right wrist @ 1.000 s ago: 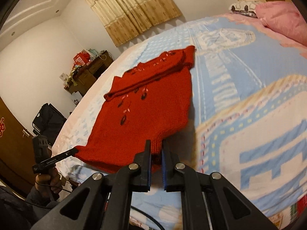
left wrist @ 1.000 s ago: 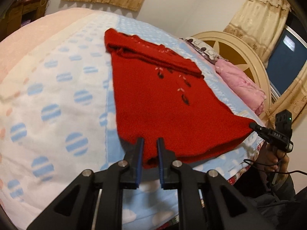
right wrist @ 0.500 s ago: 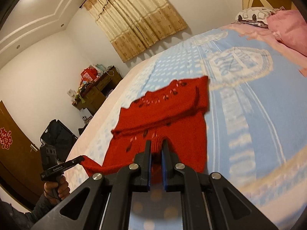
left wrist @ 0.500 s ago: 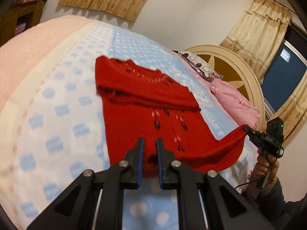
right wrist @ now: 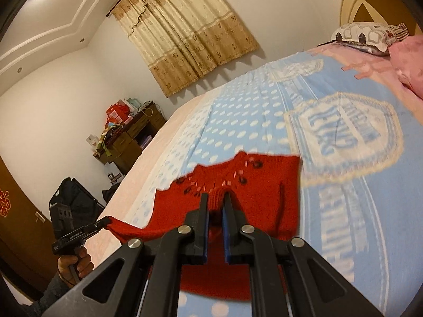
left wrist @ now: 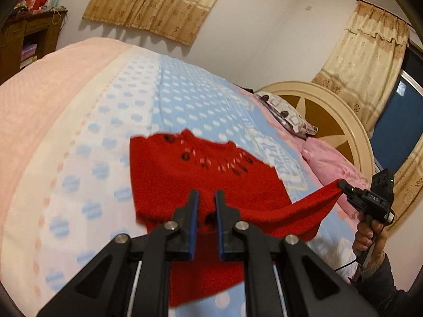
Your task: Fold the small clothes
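Bedroom with white walls and beige patterned curtains [right wrist: 185,37]; wide bed [left wrist: 66,137] under a blue, white and pink dotted cover. Wooden cabinet [right wrist: 129,142] piled with red boxes at nine o'clock in the right wrist view, dark bag [right wrist: 71,198] below it by a brown door. Round cream headboard [left wrist: 330,116] at two o'clock in the left wrist view, pink pillow [left wrist: 330,163] and patterned pillow [left wrist: 288,113] just before it.

Red knitted sweater [left wrist: 185,179] spread near the middle of the cover, dark and pale stitched motifs across its upper part, its near hem lifted off the bed. Left gripper [left wrist: 204,200] pinched narrow on one hem corner at six o'clock of its own view, knit bunched between the blue pads. Right gripper [right wrist: 214,203] likewise clamped narrow on the other hem corner. Hem stretched as a sagging red band between the two. Right gripper seen at three o'clock from the left wrist, held by a hand [left wrist: 367,235] in a dark sleeve; left gripper seen at eight o'clock from the right wrist, gripped by the other hand [right wrist: 75,262]. Picture somewhat blurred around the sweater.
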Demonstrator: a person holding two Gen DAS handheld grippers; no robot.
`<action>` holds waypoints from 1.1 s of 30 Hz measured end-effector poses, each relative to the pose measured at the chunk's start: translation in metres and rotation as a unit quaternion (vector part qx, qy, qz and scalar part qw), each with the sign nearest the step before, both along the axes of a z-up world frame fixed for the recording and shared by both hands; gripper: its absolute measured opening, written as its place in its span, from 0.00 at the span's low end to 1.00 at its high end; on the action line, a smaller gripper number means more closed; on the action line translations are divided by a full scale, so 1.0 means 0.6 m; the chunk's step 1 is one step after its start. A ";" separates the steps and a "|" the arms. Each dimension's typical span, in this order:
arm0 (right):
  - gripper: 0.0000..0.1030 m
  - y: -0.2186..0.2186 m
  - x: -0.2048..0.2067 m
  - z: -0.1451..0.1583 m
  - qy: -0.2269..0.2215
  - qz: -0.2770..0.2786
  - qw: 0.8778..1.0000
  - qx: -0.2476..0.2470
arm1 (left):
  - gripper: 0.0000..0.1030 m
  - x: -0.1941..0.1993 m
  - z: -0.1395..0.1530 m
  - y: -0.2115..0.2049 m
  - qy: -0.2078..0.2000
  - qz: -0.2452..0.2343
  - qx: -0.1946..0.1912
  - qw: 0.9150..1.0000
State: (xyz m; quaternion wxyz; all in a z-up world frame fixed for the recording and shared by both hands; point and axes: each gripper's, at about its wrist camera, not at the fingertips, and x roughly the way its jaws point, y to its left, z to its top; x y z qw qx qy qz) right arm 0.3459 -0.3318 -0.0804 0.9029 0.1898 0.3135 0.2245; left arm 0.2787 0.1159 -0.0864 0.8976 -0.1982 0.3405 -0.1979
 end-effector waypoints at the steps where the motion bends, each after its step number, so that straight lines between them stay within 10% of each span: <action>1: 0.07 0.001 0.013 0.006 -0.001 -0.002 1.000 0.001 | 0.12 0.015 0.006 0.000 -0.005 0.005 0.005 1.000; 11: 0.07 0.019 0.173 -0.008 0.022 -0.016 1.000 -0.012 | 0.07 0.162 -0.006 0.018 0.006 0.042 0.028 0.999; 30: 0.08 0.027 0.403 -0.183 0.144 -0.040 0.987 -0.053 | 0.04 0.336 -0.125 0.019 0.076 0.066 0.111 0.989; 32: 0.21 0.030 0.412 -0.188 0.146 -0.049 0.985 -0.081 | 0.06 0.333 -0.122 0.020 0.070 0.069 0.117 0.988; 33: 0.47 0.031 0.411 -0.186 0.140 -0.057 0.984 -0.097 | 0.15 0.330 -0.121 0.020 0.073 0.064 0.115 0.989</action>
